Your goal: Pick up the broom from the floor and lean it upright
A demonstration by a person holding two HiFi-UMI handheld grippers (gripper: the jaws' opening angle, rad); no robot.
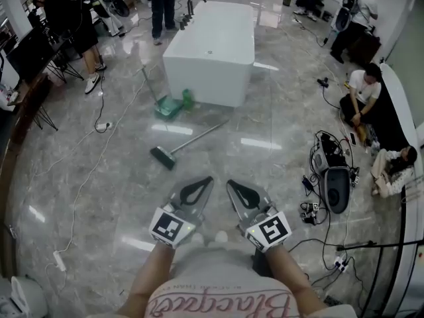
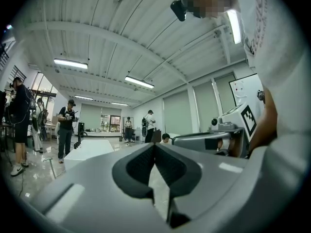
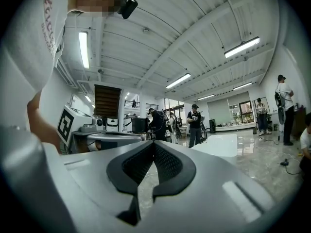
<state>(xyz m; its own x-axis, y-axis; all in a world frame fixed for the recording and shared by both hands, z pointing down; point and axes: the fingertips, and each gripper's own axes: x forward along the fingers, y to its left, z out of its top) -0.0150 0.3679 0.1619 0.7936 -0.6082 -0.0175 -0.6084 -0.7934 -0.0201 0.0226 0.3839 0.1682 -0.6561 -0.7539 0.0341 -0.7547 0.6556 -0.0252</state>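
The broom (image 1: 189, 142) lies flat on the glossy grey floor, its dark green head (image 1: 162, 158) nearest me and its thin metal handle running up and right toward the white block. Both grippers hang level in front of my body, a good way short of the broom. My left gripper (image 1: 209, 178) (image 2: 155, 145) is shut, tips touching, with nothing between them. Close beside it, my right gripper (image 1: 230, 183) (image 3: 154, 143) is also shut and empty. Neither gripper view shows the broom.
A large white bathtub-like block (image 1: 212, 48) stands beyond the broom, with a green dustpan (image 1: 167, 106) and a green bottle (image 1: 187, 98) at its near corner. Cables (image 1: 99, 151) cross the floor at left. Equipment (image 1: 334, 184) and seated people (image 1: 361, 95) are at right, standing people (image 1: 161, 5) at the back.
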